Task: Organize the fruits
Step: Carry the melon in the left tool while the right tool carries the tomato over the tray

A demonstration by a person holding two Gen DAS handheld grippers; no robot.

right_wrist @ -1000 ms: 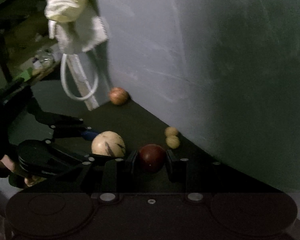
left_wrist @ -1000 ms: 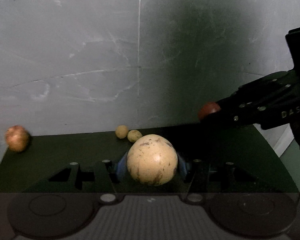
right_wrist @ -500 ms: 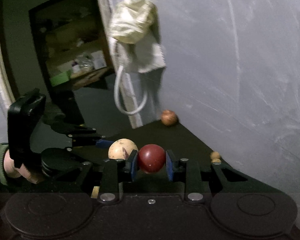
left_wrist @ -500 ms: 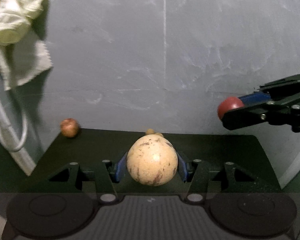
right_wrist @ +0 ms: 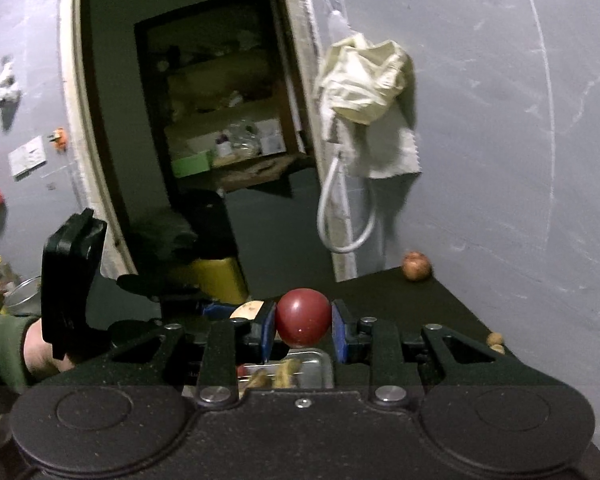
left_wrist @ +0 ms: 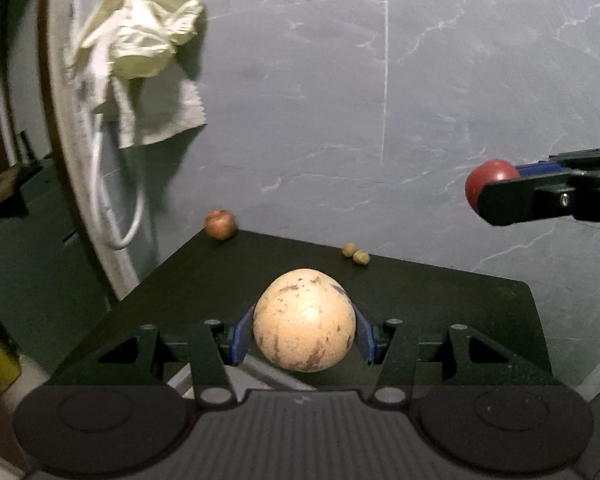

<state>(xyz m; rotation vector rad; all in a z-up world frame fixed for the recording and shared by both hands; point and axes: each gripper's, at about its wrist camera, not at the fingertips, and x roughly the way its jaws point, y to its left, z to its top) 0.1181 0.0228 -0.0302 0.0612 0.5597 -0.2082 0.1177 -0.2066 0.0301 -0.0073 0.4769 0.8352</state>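
Observation:
My left gripper (left_wrist: pixel 304 330) is shut on a pale speckled round fruit (left_wrist: pixel 304 320), held above the near part of a dark table (left_wrist: pixel 440 304). In the right wrist view my right gripper (right_wrist: pixel 303 326) is shut on a small dark red fruit (right_wrist: pixel 303 316); the same red fruit (left_wrist: pixel 490 182) shows high at the right of the left wrist view. Just below the right gripper lies a metal tray (right_wrist: pixel 320 364) with some fruit pieces. A reddish-brown fruit (left_wrist: pixel 220 224) and two small tan fruits (left_wrist: pixel 356 254) rest at the table's far edge by the wall.
A grey marbled wall (left_wrist: pixel 380 100) backs the table. A cream cloth (left_wrist: pixel 140 48) and a white hose loop (left_wrist: pixel 120 208) hang at the left. A doorway (right_wrist: pixel 204 120) opens onto cluttered shelves; a yellow box (right_wrist: pixel 220 280) stands below. A person's hand (right_wrist: pixel 40 348) holds the left gripper.
Both grippers have risen and swung left with their fruits held. The table's fruits now sit farther off, and the hanging cloth, the hose and the doorway have come into view.

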